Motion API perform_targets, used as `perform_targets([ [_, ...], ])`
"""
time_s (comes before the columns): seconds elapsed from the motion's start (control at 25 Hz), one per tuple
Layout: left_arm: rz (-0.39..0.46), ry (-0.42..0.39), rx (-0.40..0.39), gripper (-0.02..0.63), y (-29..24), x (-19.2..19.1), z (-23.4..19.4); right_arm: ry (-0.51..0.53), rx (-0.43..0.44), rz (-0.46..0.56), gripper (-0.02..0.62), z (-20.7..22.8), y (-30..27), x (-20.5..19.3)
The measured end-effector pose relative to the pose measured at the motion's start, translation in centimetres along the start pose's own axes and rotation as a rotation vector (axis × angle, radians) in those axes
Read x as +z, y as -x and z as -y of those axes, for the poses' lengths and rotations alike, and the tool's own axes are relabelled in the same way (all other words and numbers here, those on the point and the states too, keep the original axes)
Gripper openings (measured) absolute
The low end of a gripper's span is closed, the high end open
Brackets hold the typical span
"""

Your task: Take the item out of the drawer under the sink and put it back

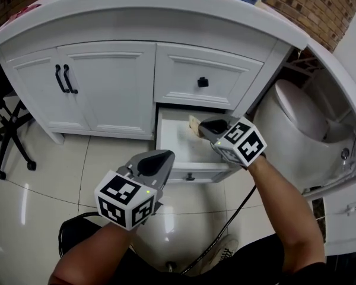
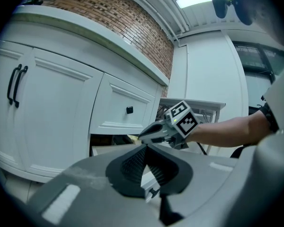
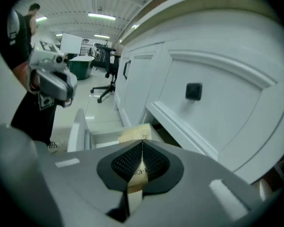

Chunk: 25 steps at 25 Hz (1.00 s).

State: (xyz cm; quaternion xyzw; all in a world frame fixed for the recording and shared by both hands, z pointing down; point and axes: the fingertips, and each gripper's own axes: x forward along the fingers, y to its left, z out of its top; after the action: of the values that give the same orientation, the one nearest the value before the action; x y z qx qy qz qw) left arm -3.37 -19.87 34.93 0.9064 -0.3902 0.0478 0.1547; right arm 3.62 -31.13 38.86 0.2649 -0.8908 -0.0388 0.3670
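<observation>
The lower drawer (image 1: 173,140) under the sink counter stands pulled out. My right gripper (image 1: 205,127) hovers over its right rear part, shut on a tan paper packet (image 1: 194,125). In the right gripper view the packet (image 3: 134,135) sticks out past the closed jaws of the right gripper (image 3: 142,144), above the drawer (image 3: 80,132). My left gripper (image 1: 158,158) hangs at the drawer's front left corner, shut with nothing in it. In the left gripper view, the left gripper (image 2: 145,148) points at the right gripper (image 2: 157,130).
A shut upper drawer with a black knob (image 1: 203,82) sits right above the open one. Two cabinet doors with black handles (image 1: 65,79) are to the left. A white toilet (image 1: 293,120) stands at the right, an office chair (image 1: 9,132) at the left. A black cable (image 1: 237,209) runs over the floor.
</observation>
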Motion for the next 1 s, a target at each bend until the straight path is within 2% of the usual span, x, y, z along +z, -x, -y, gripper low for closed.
perform_targets([
  [0.24,-0.002,-0.017,-0.009,0.006,-0.3,0.1,0.6,-0.233,0.039,0.248,0.008,-2.9,7.5,3.7],
  [0.52,0.013,-0.025,-0.018,0.006,-0.4,0.4,1.2,-0.476,0.033,0.404,0.008,-3.9,13.6,4.5],
  [0.72,0.031,-0.028,-0.033,0.006,0.0,0.9,1.6,-0.532,0.005,0.447,0.008,-4.8,15.2,3.3],
  [1.0,0.047,-0.027,-0.031,0.006,0.5,1.6,1.7,-0.611,-0.004,0.369,0.009,-6.0,12.8,-1.0],
])
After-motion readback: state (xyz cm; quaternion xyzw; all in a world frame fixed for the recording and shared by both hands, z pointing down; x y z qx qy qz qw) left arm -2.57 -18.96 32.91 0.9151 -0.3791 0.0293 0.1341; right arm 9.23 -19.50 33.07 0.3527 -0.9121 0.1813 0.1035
